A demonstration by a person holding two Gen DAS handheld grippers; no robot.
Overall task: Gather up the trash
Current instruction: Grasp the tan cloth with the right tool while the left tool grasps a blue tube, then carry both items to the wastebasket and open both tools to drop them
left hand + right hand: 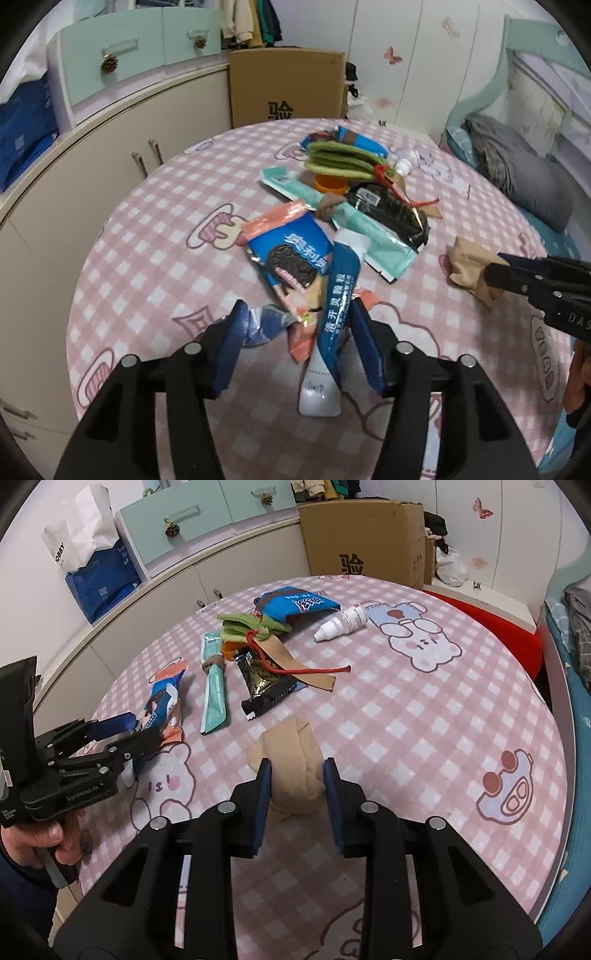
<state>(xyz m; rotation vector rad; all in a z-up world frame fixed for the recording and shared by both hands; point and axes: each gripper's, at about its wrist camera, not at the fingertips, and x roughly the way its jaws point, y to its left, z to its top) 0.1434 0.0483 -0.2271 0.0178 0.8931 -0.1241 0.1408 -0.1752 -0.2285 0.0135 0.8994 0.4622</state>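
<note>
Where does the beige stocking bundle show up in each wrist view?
Left wrist view: beige stocking bundle at the right edge, at the right gripper's tips.
Right wrist view: bottom centre, between that gripper's pads.
Shared landmark: the cardboard box behind the table.

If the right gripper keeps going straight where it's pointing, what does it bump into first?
The right gripper would meet the beige stocking bundle first: it already sits between the fingers. Beyond it lies the black wrapper, though depth is hard to judge.
</note>
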